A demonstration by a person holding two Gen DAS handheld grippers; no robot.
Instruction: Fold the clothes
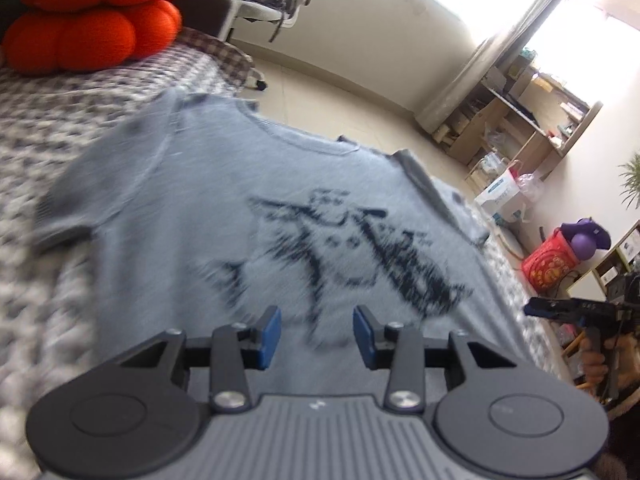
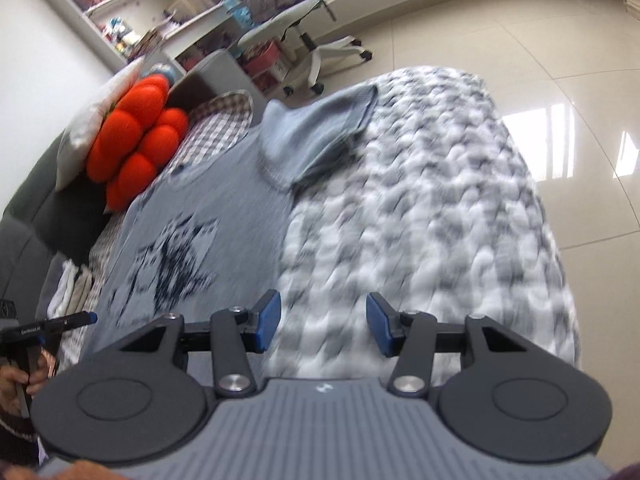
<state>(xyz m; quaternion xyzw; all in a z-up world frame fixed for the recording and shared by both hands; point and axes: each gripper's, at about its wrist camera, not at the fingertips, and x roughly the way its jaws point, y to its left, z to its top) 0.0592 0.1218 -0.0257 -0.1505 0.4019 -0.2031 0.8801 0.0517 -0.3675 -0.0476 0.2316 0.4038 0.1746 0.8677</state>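
Left wrist view looked down the left gripper [image 1: 316, 334], whose blue-padded fingers stood apart with nothing between them. Just ahead of and beneath them lay the pale grey knitted short-sleeved sweater with a dark pixelled figure on its chest [image 1: 248, 216], spread flat and face up on the grey-and-white chunky knitted blanket [image 1: 36, 128], probably so its sleeves and hem could be reached for folding. One sleeve stretched out to the left of the fingers. Far beyond them, to the left, sat the orange lobed plush cushion [image 1: 96, 12]. At the right edge the right gripper [image 1: 538, 307] hovered beside the sweater.

Right wrist view showed the right gripper [image 2: 322, 320] likewise spread wide and empty, over bare blanket [image 2: 420, 220]. The sweater [image 2: 208, 208] lay left of its fingers, the near sleeve flung forward. Folding seemed not yet begun.
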